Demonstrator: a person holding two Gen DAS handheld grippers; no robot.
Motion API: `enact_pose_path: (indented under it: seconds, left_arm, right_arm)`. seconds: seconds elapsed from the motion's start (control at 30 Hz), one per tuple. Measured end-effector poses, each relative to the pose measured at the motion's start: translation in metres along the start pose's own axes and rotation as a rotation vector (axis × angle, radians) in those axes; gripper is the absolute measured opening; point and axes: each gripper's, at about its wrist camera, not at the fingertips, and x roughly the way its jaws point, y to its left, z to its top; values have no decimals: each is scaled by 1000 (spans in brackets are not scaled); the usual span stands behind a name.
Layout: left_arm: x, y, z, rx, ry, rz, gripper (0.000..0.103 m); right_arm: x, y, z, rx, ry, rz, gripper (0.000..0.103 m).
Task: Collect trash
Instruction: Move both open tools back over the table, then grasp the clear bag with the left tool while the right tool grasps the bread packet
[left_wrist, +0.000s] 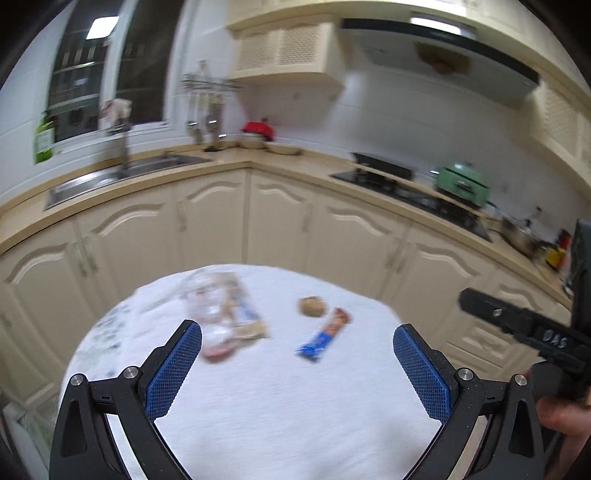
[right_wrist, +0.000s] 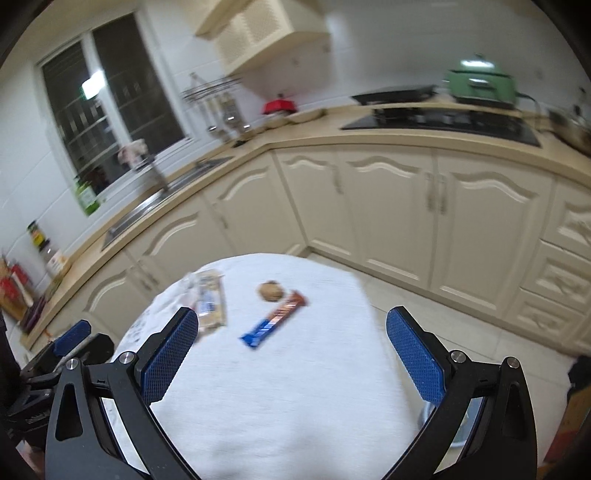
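A round table with a white cloth (left_wrist: 277, 406) (right_wrist: 295, 406) holds three pieces of trash. A blue and orange snack bar wrapper (left_wrist: 324, 334) (right_wrist: 273, 319) lies near the middle. A small brown crumpled ball (left_wrist: 312, 305) (right_wrist: 270, 290) sits just beyond it. A clear and beige plastic package (left_wrist: 227, 314) (right_wrist: 208, 304) lies to the left. My left gripper (left_wrist: 297, 341) is open and empty above the table's near part. My right gripper (right_wrist: 291, 328) is open and empty, held above the table too.
Cream kitchen cabinets (left_wrist: 221, 225) (right_wrist: 388, 206) wrap around behind the table, with a sink (left_wrist: 122, 177), a black hob (right_wrist: 443, 120) and a green pot (right_wrist: 480, 83) on the counter. The right gripper's body (left_wrist: 524, 328) shows at the left view's right edge.
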Motion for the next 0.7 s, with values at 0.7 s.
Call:
enact_pose_path:
  seconds: [0.7]
  left_arm:
    - [147, 50, 56, -146, 186, 197, 102]
  right_arm:
    - [147, 97, 10, -230, 188, 133, 103]
